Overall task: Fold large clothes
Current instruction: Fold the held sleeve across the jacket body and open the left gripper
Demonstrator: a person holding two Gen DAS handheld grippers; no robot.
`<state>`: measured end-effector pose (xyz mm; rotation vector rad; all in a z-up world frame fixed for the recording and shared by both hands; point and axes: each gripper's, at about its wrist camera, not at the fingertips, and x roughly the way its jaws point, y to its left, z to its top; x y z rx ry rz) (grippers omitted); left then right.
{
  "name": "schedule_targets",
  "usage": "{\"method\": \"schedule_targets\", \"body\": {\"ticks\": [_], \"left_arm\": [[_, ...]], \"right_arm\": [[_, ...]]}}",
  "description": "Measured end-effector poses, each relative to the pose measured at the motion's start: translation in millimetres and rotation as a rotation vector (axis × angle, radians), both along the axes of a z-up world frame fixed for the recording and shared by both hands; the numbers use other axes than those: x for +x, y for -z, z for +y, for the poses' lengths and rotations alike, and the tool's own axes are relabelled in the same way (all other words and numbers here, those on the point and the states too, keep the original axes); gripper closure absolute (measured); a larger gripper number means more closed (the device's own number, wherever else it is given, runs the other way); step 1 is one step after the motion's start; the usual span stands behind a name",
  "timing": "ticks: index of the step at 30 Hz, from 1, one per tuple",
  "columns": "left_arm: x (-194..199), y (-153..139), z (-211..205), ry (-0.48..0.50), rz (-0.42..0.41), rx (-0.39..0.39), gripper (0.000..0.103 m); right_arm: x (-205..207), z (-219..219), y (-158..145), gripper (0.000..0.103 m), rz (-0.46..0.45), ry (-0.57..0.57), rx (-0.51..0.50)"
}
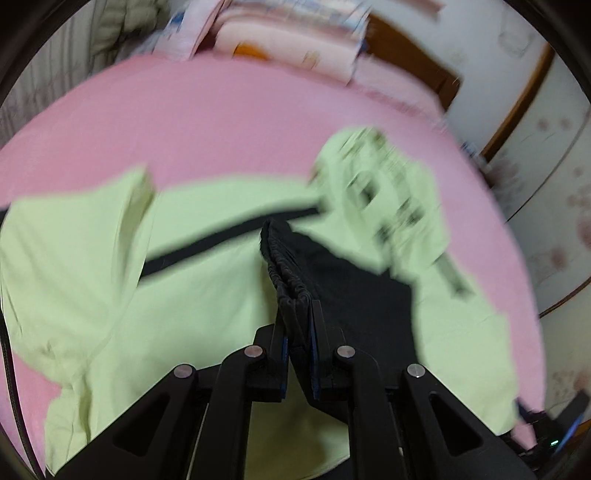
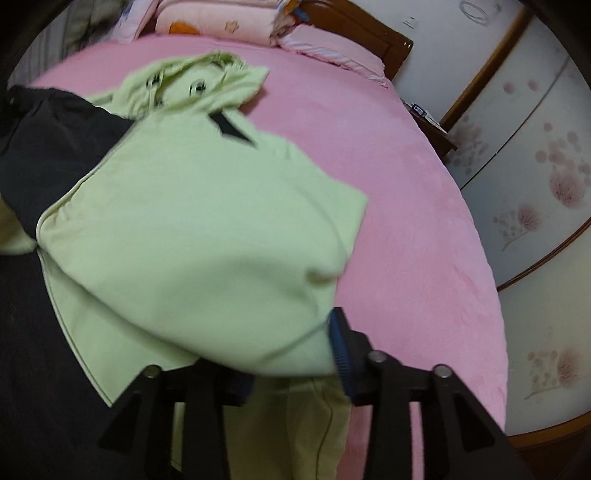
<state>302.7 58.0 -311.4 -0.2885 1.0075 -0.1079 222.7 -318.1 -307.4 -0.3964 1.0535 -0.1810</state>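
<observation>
With the left gripper (image 1: 297,328) clamped on the black cuff (image 1: 284,266) and the right gripper (image 2: 291,354) closed around a green hem fold, the jacket (image 2: 192,221) lies on the bed (image 2: 406,221) mid-fold; next, judge alignment, lay flat.

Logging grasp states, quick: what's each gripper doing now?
Left gripper: closed on the black elastic cuff.
Right gripper: holding green jacket fabric between its fingers.

Ahead of my right gripper (image 2: 291,354) spreads a bed (image 2: 406,221) in pink sheeting. A light-green hooded garment (image 2: 207,229) lies directly on it, with folded pink bedding (image 2: 218,22) at its far end.
</observation>
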Motion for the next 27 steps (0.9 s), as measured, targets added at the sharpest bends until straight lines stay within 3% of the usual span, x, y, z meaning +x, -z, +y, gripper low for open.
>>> {"method": "schedule_targets", "body": {"ticks": [2, 5, 7, 9, 14, 17, 20, 22, 24, 27], "left_arm": [[-2.9, 23.8, 3.8, -0.010, 0.055, 0.004, 0.096], [-10.2, 35.7, 3.7, -0.016, 0.074, -0.006, 0.096], [-14.4, 32.8, 1.1, -0.013, 0.063, -0.025, 0.096], [-16.4, 29.6, -4.0, 0.002, 0.061, -0.043, 0.096], [-22.8, 39.0, -19.7, 0.073, 0.073, 0.016, 0.095], [-21.8, 58.1, -16.4, 0.073, 0.127, 0.019, 0.094], [-19.8, 55.8, -15.3, 0.101, 0.140, 0.007, 0.087], [-16.6, 48.9, -12.9, 0.131, 0.184, -0.012, 0.060], [-15.4, 34.3, -6.6, 0.147, 0.212, -0.009, 0.044], [-12.2, 8.6, 2.7, 0.146, 0.172, 0.027, 0.042]], "right_arm": [[-4.2, -0.7, 8.6, 0.062, 0.026, 0.004, -0.027], [-12.1, -5.1, 5.9, 0.064, -0.003, 0.002, -0.016], [-16.0, -13.1, -2.7, 0.086, -0.046, 0.032, 0.017], [-17.1, -28.7, -9.6, 0.091, -0.059, 0.090, 0.094], [-18.3, -62.8, -3.1, 0.093, -0.018, 0.219, 0.259], [-13.2, -65.1, 5.9, 0.091, 0.010, 0.219, 0.273], [-13.3, -69.7, 4.5, 0.084, 0.035, 0.213, 0.314], [-16.0, -74.0, -1.0, 0.077, 0.080, 0.214, 0.354], [-22.3, -81.1, -7.2, 0.070, 0.131, 0.218, 0.408], [-32.2, -85.0, -30.6, 0.069, 0.164, 0.180, 0.457]]}}
